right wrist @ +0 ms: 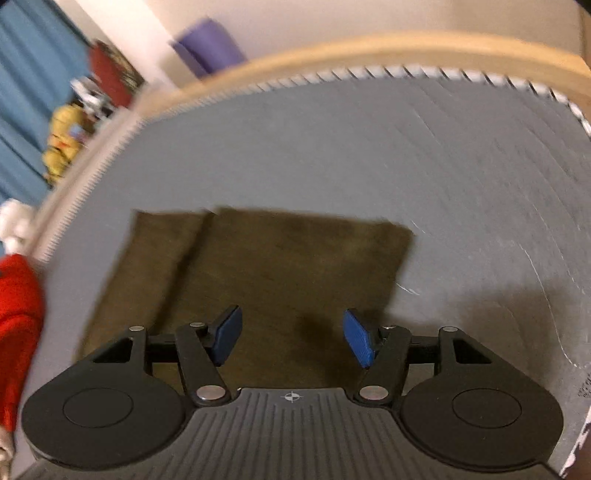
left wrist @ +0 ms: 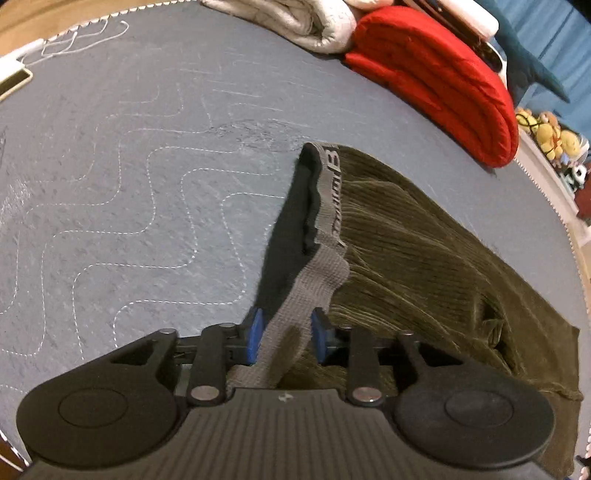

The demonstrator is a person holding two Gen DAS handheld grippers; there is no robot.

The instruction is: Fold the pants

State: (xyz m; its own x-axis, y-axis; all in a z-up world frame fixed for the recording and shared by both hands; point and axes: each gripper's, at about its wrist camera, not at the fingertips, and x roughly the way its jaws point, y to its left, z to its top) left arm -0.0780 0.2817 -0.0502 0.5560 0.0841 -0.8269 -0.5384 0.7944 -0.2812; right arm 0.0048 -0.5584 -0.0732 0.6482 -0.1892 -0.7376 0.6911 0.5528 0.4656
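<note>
While right gripper [right wrist: 291, 338] agape, left gripper [left wrist: 286, 338] pinching waistband [left wrist: 325, 236].

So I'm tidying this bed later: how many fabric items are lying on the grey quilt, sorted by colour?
Olive: 1, the pants, waistband pinched in the left gripper
Red: 1, the folded blanket
Pale grey-white: 1, the folded blanket
Total: 3
The right gripper hangs open over the pants and holds nothing.

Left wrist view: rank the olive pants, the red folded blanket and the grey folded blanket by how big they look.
1. Olive pants, largest, though nearest the camera, which inflates them.
2. Red folded blanket.
3. Grey folded blanket, smallest as seen, but cut off by the frame's top edge, so its true rank against the red one is unsure.
</note>
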